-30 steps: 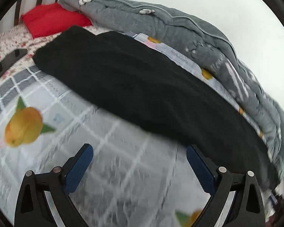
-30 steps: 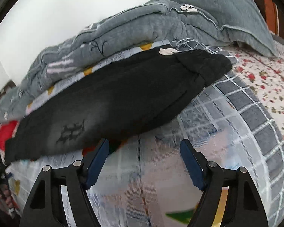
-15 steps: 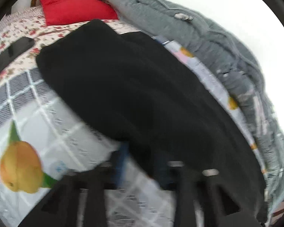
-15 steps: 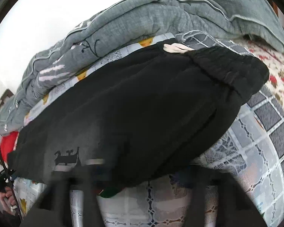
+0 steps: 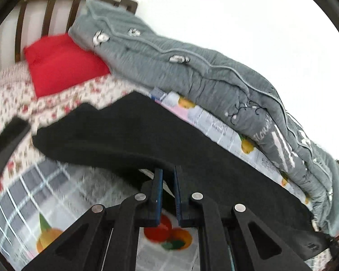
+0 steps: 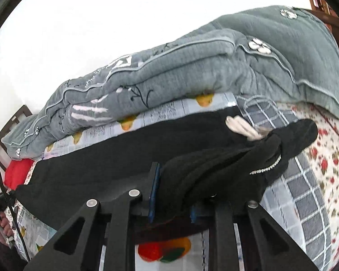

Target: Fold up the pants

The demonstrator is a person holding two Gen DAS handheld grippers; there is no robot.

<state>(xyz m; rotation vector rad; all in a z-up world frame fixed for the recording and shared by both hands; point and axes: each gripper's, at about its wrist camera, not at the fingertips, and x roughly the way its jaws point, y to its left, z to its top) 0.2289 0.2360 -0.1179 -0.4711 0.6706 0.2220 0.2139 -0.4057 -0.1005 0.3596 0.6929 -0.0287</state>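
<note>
The left claw (image 5: 168,176) was built of matte black plastic: two flat linkage arms on each side, each cut through with a long triangular opening. Round silver screw heads marked the pivots, four across the frame. The inner faces of the fingers (image 5: 157,187) carried blue pads edged in black.

The right claw (image 6: 173,194) was of the same make, with black cut-out arms, silver pivot screws and blue pads. At the far left edge of the right wrist view a hand (image 6: 1,228) showed, beside a thin black cable (image 6: 2,187) that ran up across the frame.
</note>
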